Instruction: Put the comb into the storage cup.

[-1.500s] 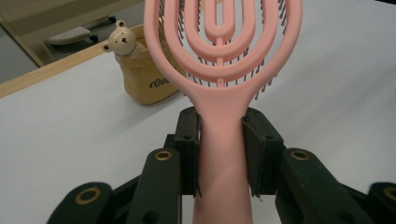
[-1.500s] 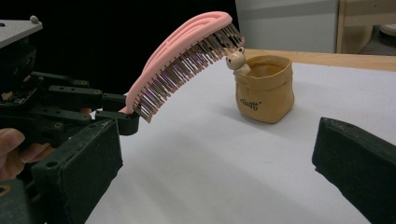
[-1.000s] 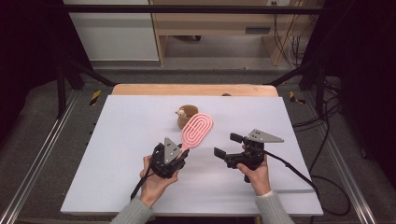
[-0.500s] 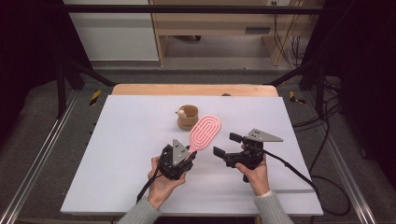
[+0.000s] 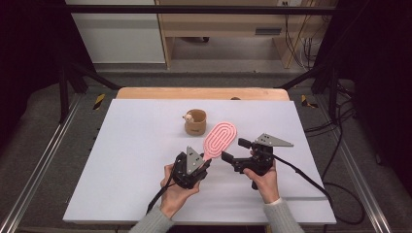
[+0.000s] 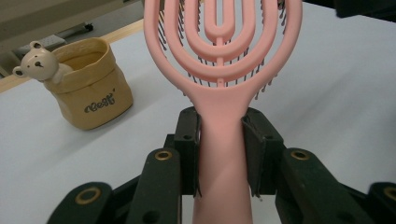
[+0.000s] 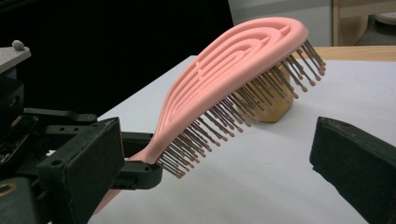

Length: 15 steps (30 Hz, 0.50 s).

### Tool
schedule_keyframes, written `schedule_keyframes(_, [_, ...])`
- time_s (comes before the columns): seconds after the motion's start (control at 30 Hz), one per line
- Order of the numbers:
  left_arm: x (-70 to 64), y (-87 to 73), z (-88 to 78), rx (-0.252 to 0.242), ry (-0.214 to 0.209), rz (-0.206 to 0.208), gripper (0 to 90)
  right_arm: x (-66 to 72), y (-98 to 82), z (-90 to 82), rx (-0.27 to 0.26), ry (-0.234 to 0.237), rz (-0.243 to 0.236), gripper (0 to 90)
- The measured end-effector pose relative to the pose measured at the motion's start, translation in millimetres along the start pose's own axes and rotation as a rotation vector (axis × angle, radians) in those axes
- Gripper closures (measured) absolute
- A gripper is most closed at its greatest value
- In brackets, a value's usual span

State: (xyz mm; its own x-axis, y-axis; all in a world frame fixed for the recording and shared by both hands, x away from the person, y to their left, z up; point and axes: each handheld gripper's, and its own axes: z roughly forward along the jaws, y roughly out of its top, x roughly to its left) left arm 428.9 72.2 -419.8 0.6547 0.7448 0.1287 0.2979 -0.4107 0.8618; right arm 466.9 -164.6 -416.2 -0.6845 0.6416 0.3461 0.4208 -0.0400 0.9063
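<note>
A pink vented hairbrush (image 5: 221, 137) is held by its handle in my left gripper (image 5: 206, 162), head raised and pointing away and to the right, bristles down. In the left gripper view the jaws are shut on the handle of the brush (image 6: 219, 42). My right gripper (image 5: 234, 149) is open just right of the brush. In the right gripper view its two black pads stand wide apart, with the brush (image 7: 233, 60) slanting between and beyond them. A tan cup with a small bear figure (image 5: 195, 122) stands behind the brush.
The white tabletop (image 5: 121, 160) has free room on the left and in front. The cup (image 6: 88, 91) is close to the brush head, partly hidden behind the bristles in the right gripper view (image 7: 278, 109). A cable (image 5: 311, 182) trails off to the right.
My left gripper has carried the brush to the right, so its head now sits beside the open right gripper. The right gripper has hardly moved.
</note>
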Motion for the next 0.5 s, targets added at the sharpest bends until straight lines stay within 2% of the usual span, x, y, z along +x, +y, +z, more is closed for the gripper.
schedule_keyframes(0.23, [-8.1,1.4,1.3,-0.005,-0.015,0.010,68.9,-1.1,-0.9,2.9,0.006,-0.002,0.014,5.6])
schedule_keyframes(0.5, [-15.6,1.7,2.1,-0.008,-0.028,0.019,68.9,-1.8,-1.8,4.8,0.011,0.000,0.030,12.0])
